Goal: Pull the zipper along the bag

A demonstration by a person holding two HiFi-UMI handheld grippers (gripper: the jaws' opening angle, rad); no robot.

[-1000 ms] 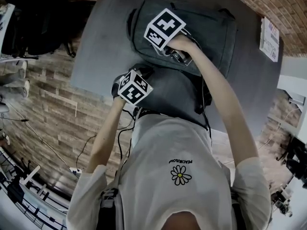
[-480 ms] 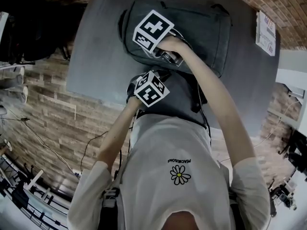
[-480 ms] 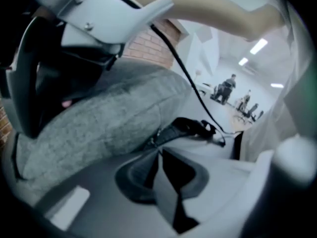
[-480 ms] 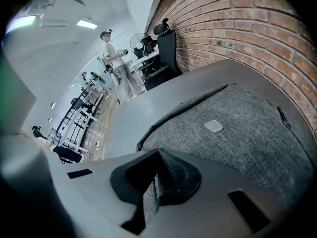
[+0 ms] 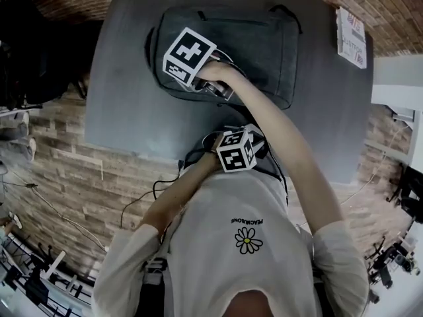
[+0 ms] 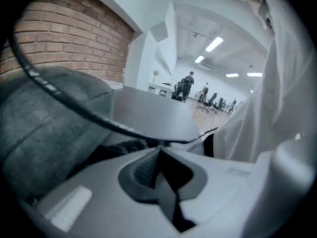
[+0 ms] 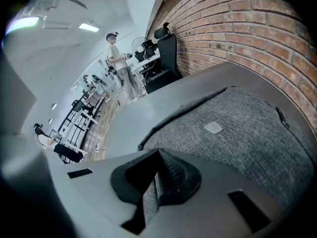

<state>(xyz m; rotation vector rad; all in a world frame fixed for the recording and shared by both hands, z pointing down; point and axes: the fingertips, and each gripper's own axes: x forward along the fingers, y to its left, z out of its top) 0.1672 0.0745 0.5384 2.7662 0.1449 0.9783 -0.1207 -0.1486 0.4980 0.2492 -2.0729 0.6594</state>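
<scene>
Head view sets the bag (image 5: 264, 45) at twelve o'clock, right gripper (image 7: 157, 155) pinching its fabric to anchor it, left gripper (image 6: 159, 151) at the bag's six o'clock, jaws just closed empty, so reaching the zipper pull likely comes next.

walls: red brick wall (image 7: 237, 29) beside the surface | surface (image 5: 125, 98): dark grey, matte | floor (image 5: 59, 150): wood-look planks, cables (image 5: 142, 197) trailing | light: ceiling strip lights (image 6: 214, 44), lit | far room: white walls, black chair (image 7: 166, 53), fan (image 7: 142, 42), standing person (image 7: 119, 58)
</scene>
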